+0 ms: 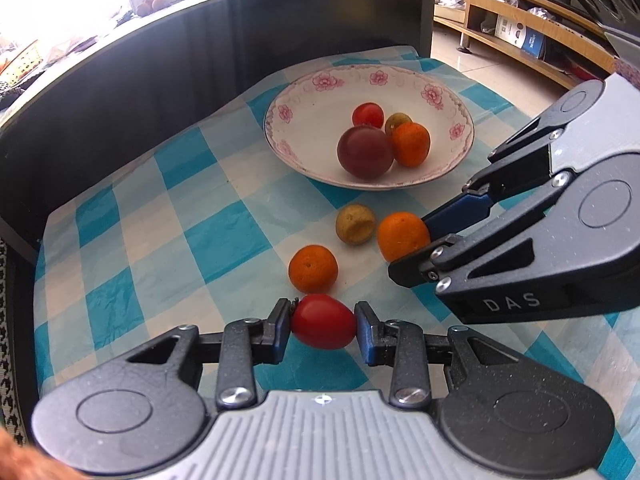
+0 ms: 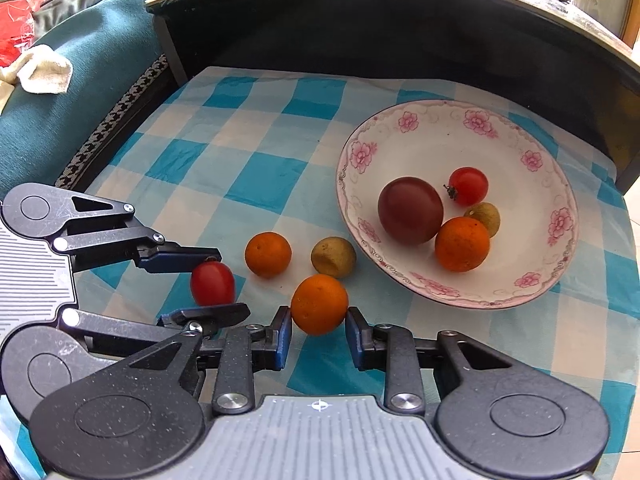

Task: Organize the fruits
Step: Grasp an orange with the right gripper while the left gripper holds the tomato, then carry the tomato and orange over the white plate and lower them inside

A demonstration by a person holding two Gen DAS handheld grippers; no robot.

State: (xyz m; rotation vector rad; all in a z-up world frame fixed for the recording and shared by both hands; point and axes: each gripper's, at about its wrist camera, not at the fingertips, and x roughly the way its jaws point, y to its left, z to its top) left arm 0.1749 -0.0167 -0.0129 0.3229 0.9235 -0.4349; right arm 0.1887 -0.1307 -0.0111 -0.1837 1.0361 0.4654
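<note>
My left gripper (image 1: 322,322) is shut on a red cherry tomato (image 1: 323,322) at the cloth; it also shows in the right wrist view (image 2: 213,283). My right gripper (image 2: 319,322) is shut on a small orange (image 2: 319,304), which shows in the left wrist view (image 1: 402,235) too. A second orange (image 1: 313,269) and a greenish-brown fruit (image 1: 355,224) lie loose on the checked cloth between the grippers and the bowl. The white floral bowl (image 1: 320,92) holds a dark plum (image 1: 365,152), a red tomato (image 1: 368,115), an orange (image 1: 411,143) and a small green fruit (image 1: 397,121).
The blue-and-white checked cloth (image 1: 160,220) covers a low table. A dark curved panel (image 1: 140,72) rises along its far side. A teal cushion with a white rag (image 2: 44,68) lies at left. Wooden shelves (image 1: 520,24) stand far right.
</note>
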